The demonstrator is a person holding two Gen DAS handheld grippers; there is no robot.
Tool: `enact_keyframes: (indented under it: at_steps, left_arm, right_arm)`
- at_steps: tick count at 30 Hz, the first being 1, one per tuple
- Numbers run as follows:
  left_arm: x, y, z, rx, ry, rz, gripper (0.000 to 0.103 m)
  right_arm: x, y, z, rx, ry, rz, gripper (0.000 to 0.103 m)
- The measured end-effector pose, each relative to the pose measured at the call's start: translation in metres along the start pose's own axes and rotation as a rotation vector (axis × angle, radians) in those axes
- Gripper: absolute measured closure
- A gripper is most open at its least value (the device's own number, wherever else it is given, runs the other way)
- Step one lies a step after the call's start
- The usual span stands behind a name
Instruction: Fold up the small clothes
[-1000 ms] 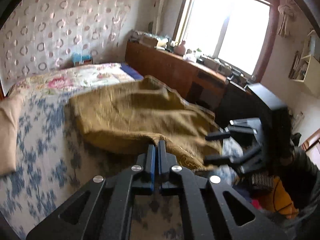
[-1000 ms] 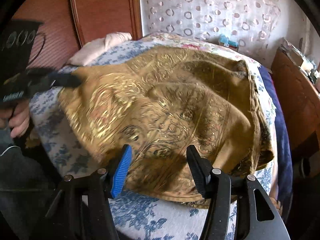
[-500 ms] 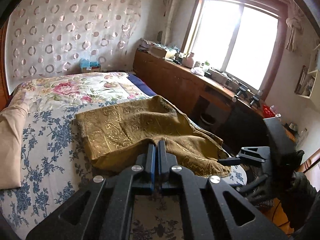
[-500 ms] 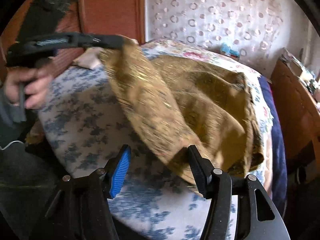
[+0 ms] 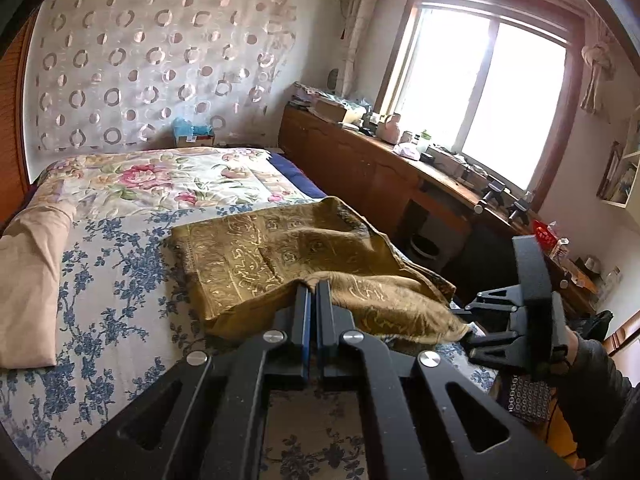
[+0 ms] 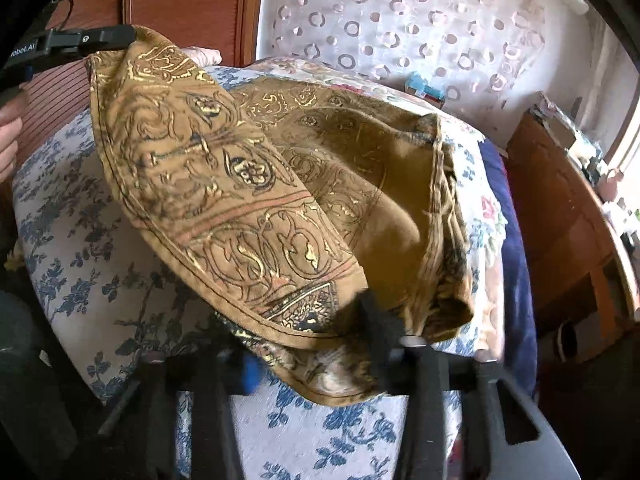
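Centrally on the bed (image 5: 112,300), toward its right-hand edge, lies the mustard patterned cloth (image 5: 280,252), partly doubled over on the blue-flowered sheet (image 5: 100,320). Left tool (image 5: 313,292): fingers pressed together, pinching one corner of the cloth and holding it raised off the sheet; in the right wrist view this tool (image 6: 120,38) appears at upper left, with the lifted flap of the cloth (image 6: 224,200) sloping down from it. Right tool (image 6: 308,344): blurred in its own view, fingers spread apart with the near hem of the cloth lying between them; whether either finger touches the fabric cannot be told. In the left wrist view the right tool (image 5: 476,328) sits at the cloth's lower right corner. A beige pillow (image 5: 28,276) rests at the bed's left edge. A floral quilt (image 5: 160,180) covers the far end. A wooden cabinet (image 5: 360,168) runs along the bed's right side under the window (image 5: 488,92).
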State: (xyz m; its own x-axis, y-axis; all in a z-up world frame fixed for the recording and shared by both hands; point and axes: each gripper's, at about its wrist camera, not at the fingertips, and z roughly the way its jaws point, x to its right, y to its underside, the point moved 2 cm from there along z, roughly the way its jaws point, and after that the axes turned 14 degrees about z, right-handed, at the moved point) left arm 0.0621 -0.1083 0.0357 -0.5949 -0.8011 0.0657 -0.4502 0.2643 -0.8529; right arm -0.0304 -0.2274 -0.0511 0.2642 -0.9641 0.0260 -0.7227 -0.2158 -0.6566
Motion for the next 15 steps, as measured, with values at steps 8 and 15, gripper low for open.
enact_keyframes:
  at_steps: [8,15]
  left_arm:
    - [-0.02,-0.011,0.006,-0.007,-0.073,0.008,0.101]
    - [-0.052,-0.035,0.034,-0.037,-0.14,0.026,0.101]
  right_arm:
    - [-0.005,-0.039,-0.02,0.122,-0.003,0.003,0.097]
    - [-0.006,-0.124,-0.007,0.215,-0.002,-0.028,0.097]
